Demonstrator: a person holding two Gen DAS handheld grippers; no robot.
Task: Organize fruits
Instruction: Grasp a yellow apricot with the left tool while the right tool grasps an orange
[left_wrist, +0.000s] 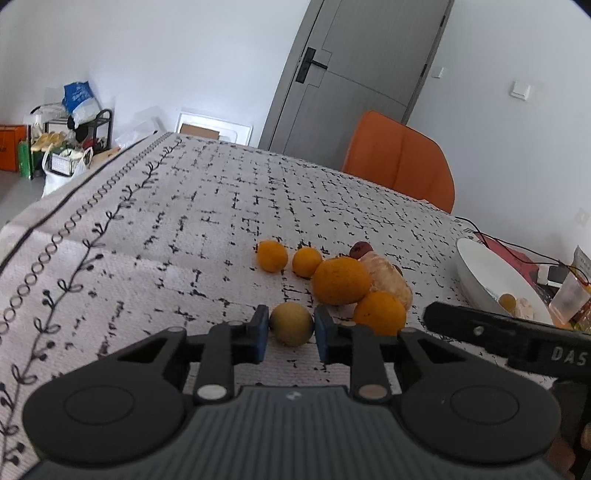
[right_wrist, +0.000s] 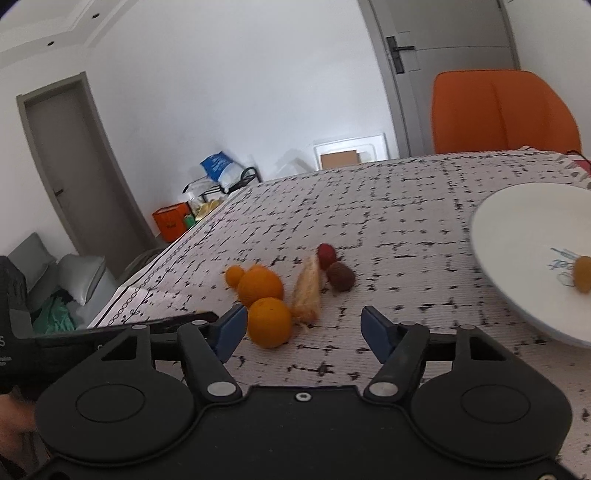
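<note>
While the left gripper (left_wrist: 291, 332) has its blue jaws closed on a small yellow-green fruit (left_wrist: 291, 323) resting on the patterned tabletop (left_wrist: 184, 236), the right gripper (right_wrist: 304, 326) holds its jaws partly apart and empty, with an orange (right_wrist: 269, 322) lying just by its left jaw. Beyond that orange lie a larger orange (right_wrist: 260, 285), a pale peeled fruit (right_wrist: 307, 291) touching them, and two small oranges (left_wrist: 272, 255) farther out. A dark red fruit (right_wrist: 327, 255) and a brown one (right_wrist: 340, 277) sit behind. To the right, a white plate (right_wrist: 517, 236) carries a small yellow fruit (right_wrist: 583, 274). An orange chair (left_wrist: 400, 158) stands beyond the tabletop.
</note>
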